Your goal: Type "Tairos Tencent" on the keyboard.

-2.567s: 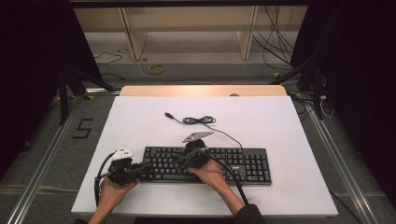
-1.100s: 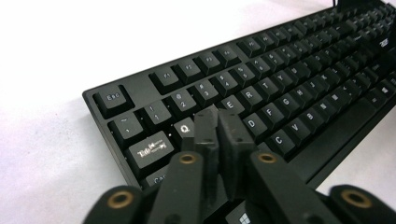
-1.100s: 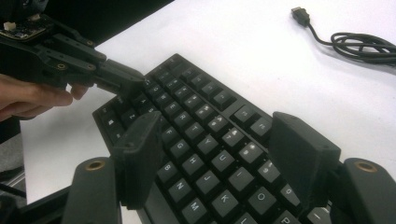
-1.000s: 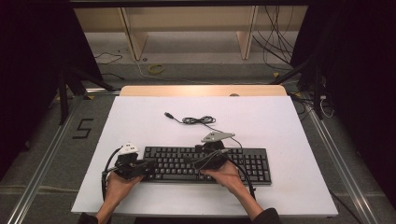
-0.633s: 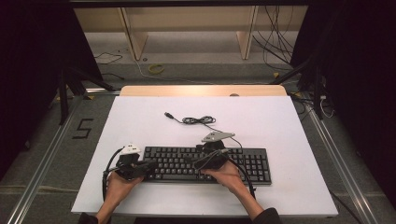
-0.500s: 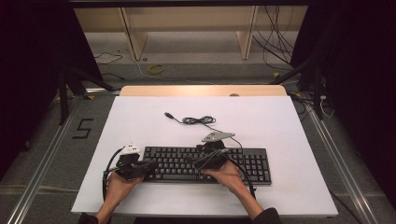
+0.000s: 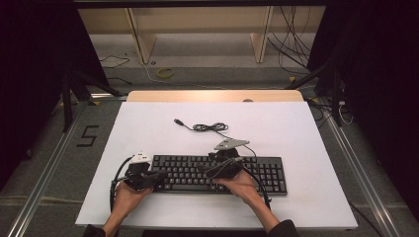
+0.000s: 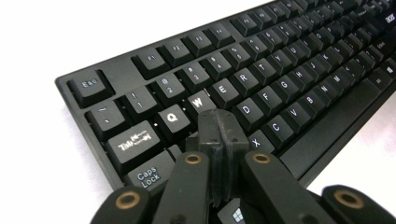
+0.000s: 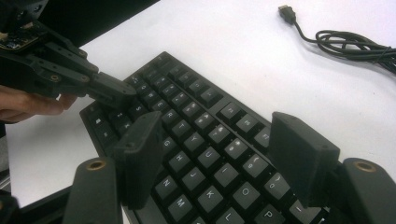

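Black keyboard (image 7: pixel 220 174) lies along near edge of white table (image 7: pixel 148 128), slightly toward right corner; its cable (image 7: pixel 210 127) loose, USB plug (image 9: pixel 286 12) unplugged, toward far edge. Left tongs (image 8: pixel 218 135) pressed together, tip resting on keys below W, near A/S. Right tongs (image 9: pixel 224 154) spread, hovering over Y-to-P keys, touching nothing. Judgement: key-pressing work underway, left tongs on one key; right tongs not yet on any key; rest of presses remain, cannot tell how many.
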### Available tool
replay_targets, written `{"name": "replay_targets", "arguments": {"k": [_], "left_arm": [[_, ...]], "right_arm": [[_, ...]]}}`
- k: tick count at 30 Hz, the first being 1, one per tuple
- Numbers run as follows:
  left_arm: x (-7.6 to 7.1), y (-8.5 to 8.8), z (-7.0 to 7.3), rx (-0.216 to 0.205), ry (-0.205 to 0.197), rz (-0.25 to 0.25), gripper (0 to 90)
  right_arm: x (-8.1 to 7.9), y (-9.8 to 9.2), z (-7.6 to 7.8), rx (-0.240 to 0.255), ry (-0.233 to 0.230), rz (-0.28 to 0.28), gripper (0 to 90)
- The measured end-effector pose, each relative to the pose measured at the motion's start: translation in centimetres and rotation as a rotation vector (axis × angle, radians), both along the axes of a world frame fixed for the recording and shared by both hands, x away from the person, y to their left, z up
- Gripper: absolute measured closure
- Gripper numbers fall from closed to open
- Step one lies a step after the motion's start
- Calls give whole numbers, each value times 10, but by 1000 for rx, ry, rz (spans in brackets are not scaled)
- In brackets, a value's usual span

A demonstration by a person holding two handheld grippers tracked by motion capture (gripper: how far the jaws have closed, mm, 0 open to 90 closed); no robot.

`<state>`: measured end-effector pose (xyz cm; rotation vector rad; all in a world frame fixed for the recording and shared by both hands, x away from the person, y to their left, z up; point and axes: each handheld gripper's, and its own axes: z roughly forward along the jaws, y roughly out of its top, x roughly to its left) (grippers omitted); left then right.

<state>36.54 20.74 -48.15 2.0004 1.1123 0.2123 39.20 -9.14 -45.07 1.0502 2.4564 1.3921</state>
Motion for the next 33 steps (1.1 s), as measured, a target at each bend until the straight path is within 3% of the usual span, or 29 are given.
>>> {"name": "replay_targets", "arguments": {"k": [7, 12, 19, 24, 33], "left_arm": [[-2, 3, 6, -56, -21, 13, 846], [-3, 4, 9, -72, -30, 14, 795], [-4, 5, 10, -104, -30, 4, 663], [-5, 3, 11, -117, -32, 9, 547], [-5, 1, 12, -126, -27, 2, 454]], "right_arm": [[0, 0, 0, 4, 0, -3, 366], [0, -1, 0, 5, -1, -4, 370], [0, -1, 1, 7, -6, -3, 406], [1, -1, 0, -3, -7, -3, 473], [0, 2, -4, -26, -1, 6, 613]]}}
